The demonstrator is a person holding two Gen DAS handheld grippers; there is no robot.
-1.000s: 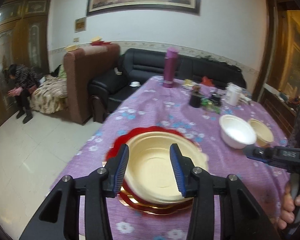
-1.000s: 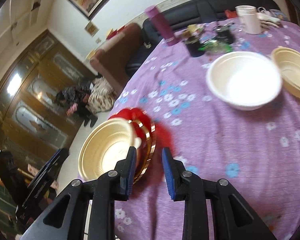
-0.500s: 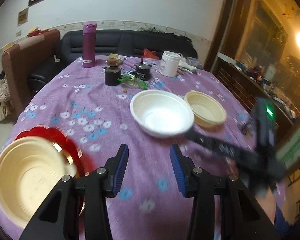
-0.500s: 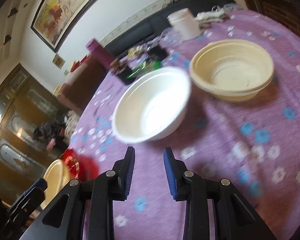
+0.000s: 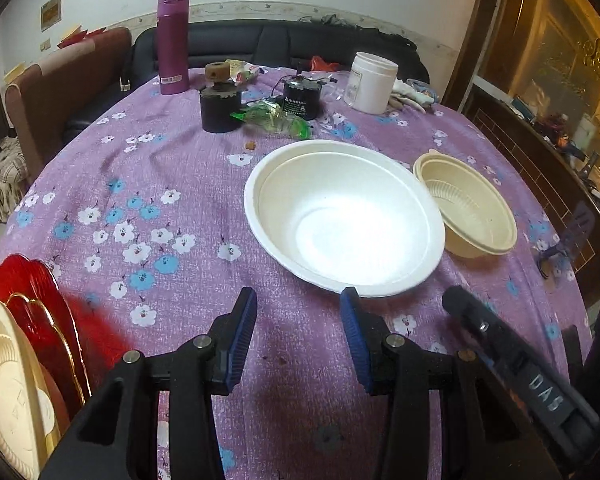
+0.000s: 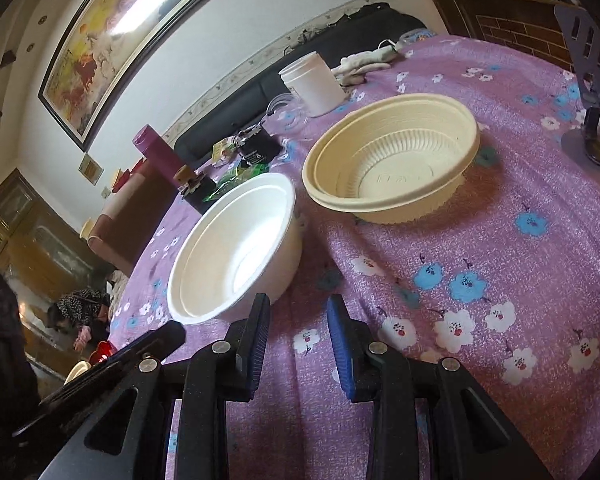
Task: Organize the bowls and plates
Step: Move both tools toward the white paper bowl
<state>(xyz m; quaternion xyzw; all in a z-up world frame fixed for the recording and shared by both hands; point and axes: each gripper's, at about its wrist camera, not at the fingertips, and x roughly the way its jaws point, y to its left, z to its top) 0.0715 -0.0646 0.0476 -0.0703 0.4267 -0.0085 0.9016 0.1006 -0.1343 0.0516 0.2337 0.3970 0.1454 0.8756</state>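
On the table (image 5: 172,184), under a purple cloth printed with white and blue flowers, I count two bowls and two plates. One white bowl (image 5: 344,216) sits near the middle, smooth, deep and wide-rimmed. Just beside it, to my right, sits one cream bowl (image 5: 470,204) with a ribbed inner wall; whether their rims touch I cannot tell. At the near left edge, one cream plate (image 5: 8,384) lies on top of one red plate (image 5: 36,300) with a scalloped gold rim. My left gripper (image 5: 298,338) hovers just short of the white bowl, jaws wide apart and holding nothing. My right gripper (image 6: 298,338) hovers beside that same bowl, jaws parted a little less and also holding nothing.
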